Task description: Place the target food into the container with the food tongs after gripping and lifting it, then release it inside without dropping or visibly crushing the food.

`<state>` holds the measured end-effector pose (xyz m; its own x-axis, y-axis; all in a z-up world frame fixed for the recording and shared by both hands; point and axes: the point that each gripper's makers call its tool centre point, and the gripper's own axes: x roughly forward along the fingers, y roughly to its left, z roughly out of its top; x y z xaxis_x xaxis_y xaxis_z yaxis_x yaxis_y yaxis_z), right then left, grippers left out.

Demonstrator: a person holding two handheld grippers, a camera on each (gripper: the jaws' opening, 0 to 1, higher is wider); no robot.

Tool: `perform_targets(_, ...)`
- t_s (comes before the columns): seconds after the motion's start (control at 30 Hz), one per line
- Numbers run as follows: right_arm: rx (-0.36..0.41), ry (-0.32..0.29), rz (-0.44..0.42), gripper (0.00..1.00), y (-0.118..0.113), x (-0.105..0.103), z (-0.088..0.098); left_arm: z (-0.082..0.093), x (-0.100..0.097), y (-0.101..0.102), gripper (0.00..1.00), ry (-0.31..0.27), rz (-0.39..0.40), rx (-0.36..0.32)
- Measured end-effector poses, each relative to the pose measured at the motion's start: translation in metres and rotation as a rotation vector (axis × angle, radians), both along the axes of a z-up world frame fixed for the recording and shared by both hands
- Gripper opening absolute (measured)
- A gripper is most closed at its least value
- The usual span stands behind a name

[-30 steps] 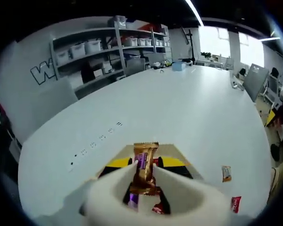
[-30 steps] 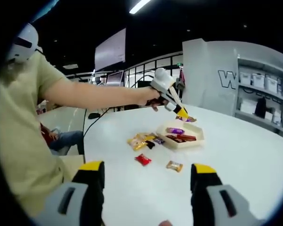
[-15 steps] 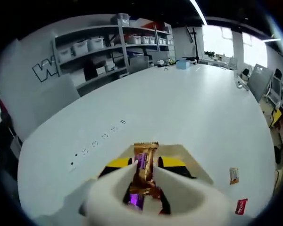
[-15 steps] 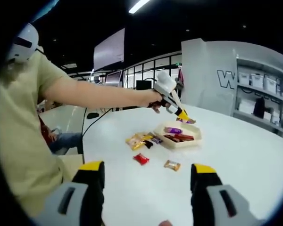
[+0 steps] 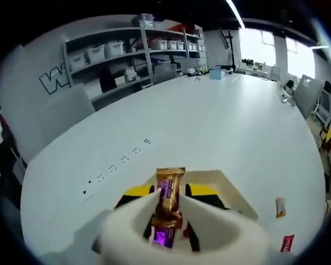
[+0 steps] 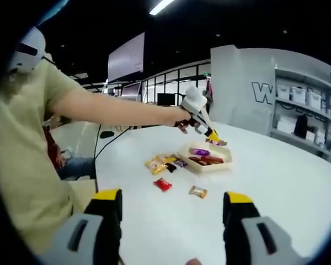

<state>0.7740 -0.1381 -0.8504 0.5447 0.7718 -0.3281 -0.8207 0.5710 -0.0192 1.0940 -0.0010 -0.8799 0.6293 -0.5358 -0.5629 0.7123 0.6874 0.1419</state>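
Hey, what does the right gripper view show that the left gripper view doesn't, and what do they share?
Right gripper view alone: the person's arm, the candy pile beside the tray, and the open right gripper. Left gripper view alone: a close look at the candy bar pinched in the left gripper. Both: tray, white table, shelves.

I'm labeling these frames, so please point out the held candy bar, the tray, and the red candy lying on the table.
candy bar (image 5: 168,194), left gripper view, gold wrapper's middle.
tray (image 6: 183,153), right gripper view, near rim.
red candy (image 6: 163,184), right gripper view, wrapper's middle.
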Motion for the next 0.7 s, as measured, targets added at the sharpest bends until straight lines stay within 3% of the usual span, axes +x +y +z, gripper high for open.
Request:
perform_targets(0.37,-0.004,0.002,-0.004,0.73,0.0,0.0,0.0,-0.008,-0.001,-0.004,0.23,0.004,0.0,-0.001)
perform_targets(0.7,-0.002,0.002,0.01,0.73,0.006,-0.001,0.0,-0.001,-0.006,0.007,0.23,0.002,0.002,0.0)
